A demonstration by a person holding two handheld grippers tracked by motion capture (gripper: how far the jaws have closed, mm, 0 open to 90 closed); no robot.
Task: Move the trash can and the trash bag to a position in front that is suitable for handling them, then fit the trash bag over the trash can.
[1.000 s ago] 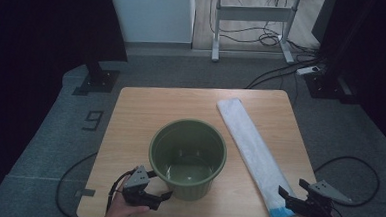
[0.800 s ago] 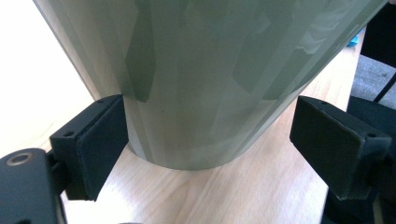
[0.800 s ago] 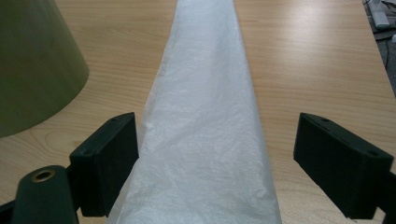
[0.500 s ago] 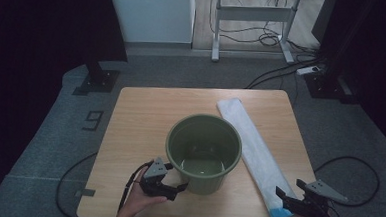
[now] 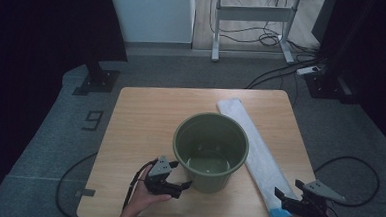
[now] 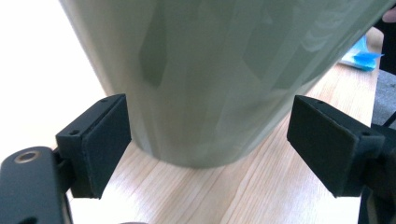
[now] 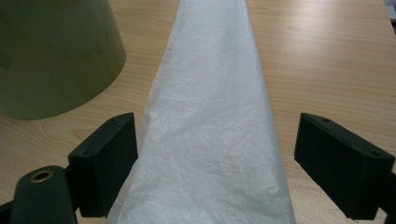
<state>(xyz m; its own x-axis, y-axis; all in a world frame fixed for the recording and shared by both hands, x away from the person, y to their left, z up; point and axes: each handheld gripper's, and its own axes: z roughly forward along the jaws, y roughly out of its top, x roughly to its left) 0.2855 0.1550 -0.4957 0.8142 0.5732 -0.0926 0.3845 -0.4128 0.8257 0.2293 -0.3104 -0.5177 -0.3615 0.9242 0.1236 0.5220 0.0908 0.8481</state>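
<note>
Both tongs wide open: left tongs (image 5: 184, 184) at the green bucket (image 5: 210, 150), right tongs (image 5: 279, 195) over the white plastic bag (image 5: 255, 152).

Left tongs (image 6: 210, 149): jaws spread wide to either side of the bucket's lower wall (image 6: 219, 79), gripping nothing; whether the left jaw touches the wall cannot be told. The bucket stands upright near the front middle of the tabletop (image 5: 145, 121). Right tongs (image 7: 217, 165): jaws wide apart, straddling the bag (image 7: 210, 140) near its blue-tipped front end, holding nothing. The folded bag lies flat along the tabletop's right side, just beside the bucket (image 7: 51, 56).
</note>
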